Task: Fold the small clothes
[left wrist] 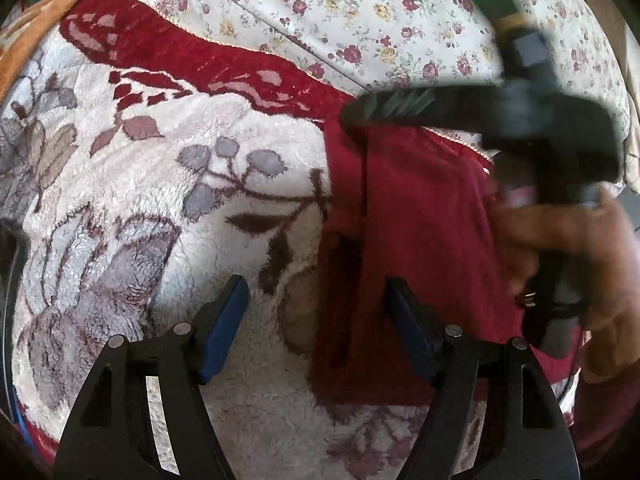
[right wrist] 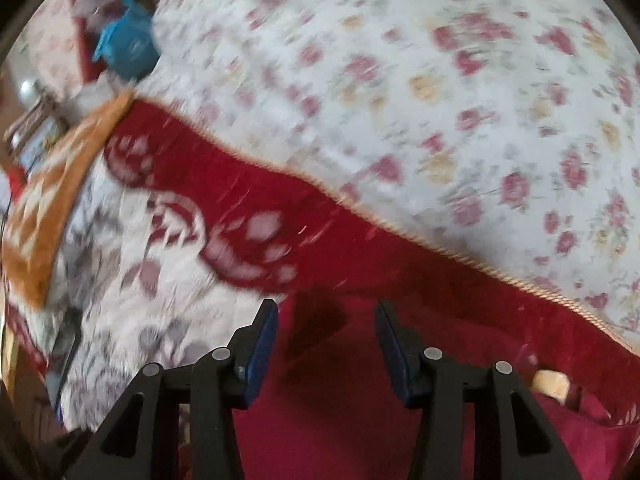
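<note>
Both grippers, left and right, hang with jaws apart, gripping nothing, over the red garment on the blanket.

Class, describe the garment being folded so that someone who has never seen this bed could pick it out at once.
Start from the fleece blanket, cream with grey flowers and a dark red border, spread over a rose-print sheet. On its right part lies the red garment, partly folded, between the open left claw and the right claw. Unlike the blanket's patterned border, it is plain, smooth red cloth.
</note>
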Available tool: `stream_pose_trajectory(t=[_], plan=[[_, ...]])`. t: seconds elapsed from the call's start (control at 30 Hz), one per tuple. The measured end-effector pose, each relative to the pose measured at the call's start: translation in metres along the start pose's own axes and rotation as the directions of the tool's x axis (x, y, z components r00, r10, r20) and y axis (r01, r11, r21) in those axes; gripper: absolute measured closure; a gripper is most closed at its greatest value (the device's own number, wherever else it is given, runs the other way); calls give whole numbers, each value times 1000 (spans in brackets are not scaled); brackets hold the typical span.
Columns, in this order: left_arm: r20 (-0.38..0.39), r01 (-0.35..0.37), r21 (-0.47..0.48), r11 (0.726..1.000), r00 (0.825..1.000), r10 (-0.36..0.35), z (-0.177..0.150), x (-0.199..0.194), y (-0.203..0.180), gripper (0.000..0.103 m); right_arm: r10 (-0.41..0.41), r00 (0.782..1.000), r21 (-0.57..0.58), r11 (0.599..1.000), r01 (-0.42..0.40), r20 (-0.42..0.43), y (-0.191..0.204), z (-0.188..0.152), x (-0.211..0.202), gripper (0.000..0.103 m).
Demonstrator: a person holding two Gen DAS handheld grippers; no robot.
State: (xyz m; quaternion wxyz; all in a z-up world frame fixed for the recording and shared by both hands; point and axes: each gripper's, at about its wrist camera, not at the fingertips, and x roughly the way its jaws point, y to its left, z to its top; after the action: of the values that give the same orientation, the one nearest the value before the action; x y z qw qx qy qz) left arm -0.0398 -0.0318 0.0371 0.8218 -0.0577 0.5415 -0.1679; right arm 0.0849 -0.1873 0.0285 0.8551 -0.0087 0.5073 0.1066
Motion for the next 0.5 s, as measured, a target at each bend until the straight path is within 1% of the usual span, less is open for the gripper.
stream_pose_trajectory(t=[0.03, 0.07, 0.1, 0.17, 0.2, 0.27, 0.37, 0.43, 0.5], plan=[[1, 1, -3, 1000, 1000, -1, 0, 0, 0, 30, -39, 999, -29, 999, 38, -30, 6, -3, 9, 55], [2, 2, -8, 1000, 1000, -2, 0, -1, 0, 30, -121, 991, -61, 991, 117, -54, 10, -5, 21, 55], [2, 2, -9, 1000, 1000, -2, 0, 0, 0, 30, -173, 984, -63, 984, 170, -49, 8, -8, 29, 55], [4, 1, -6, 1000, 1000, -1, 0, 1, 0, 30, -169, 986, 13, 986, 169, -16, -3, -6, 37, 55], [5, 0, -6, 1000, 1000, 0, -1, 1, 1, 30, -162, 987, 45, 986, 162, -12, -9, -3, 38, 55], [6, -7, -1, 1000, 1000, 7, -2, 1, 0, 30, -137, 991, 110, 985, 136, 3, -18, 1, 33, 55], [9, -17, 2, 1000, 1000, 17, -3, 2, -2, 30, -143, 990, 169, 976, 137, 18, -32, 0, 11, 55], [9, -20, 1, 1000, 1000, 20, -4, 3, -3, 30, -111, 993, 185, 977, 103, 34, -39, -4, -8, 54], [7, -17, -4, 1000, 1000, 18, -4, 3, -3, 30, -82, 996, 193, 978, 75, 30, -44, -11, -24, 52]])
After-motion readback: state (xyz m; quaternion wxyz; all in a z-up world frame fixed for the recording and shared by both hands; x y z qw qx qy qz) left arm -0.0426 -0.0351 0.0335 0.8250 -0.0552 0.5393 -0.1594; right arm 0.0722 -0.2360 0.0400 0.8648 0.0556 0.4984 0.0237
